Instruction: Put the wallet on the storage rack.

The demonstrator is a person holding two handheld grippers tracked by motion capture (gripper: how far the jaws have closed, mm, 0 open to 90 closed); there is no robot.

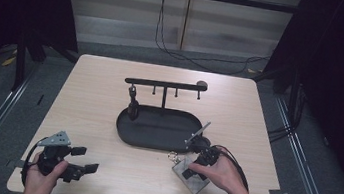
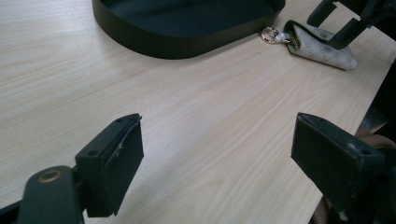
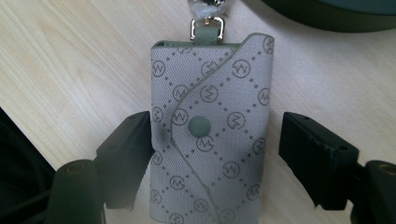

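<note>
Pale wood runs across the table (image 1: 109, 99), dark floor and black curtains all round it. Nearest, at the front left corner, the left hand (image 1: 41, 173) rests on the edge with the left gripper (image 1: 85, 159) lying level, its jaws spread wide over bare wood and holding nothing; it looks parked, waiting its turn.

At the front right, the right hand (image 1: 215, 173) angles in from the edge, wrist low, pointing the right gripper (image 3: 215, 154) down and forward over a small grey key pouch (image 3: 210, 135). The pouch lies flat on the table just in front of the black tray (image 1: 155, 130), its snap flap up and its metal ring (image 2: 269, 34) towards the tray, so the clasp end faces where it would go. The gripper straddles the pouch across its width: one pad touches the left edge, the other stands off from the right side, so it isn't gripping yet. To my eye this is the closing-in for a pick-up.

Beyond, a post rises from the oval tray with a bar of hooks (image 1: 164, 84) across the top; one dark item (image 1: 132, 106) already hangs at the left end. I'd guess the pouch is bound for a free hook
</note>
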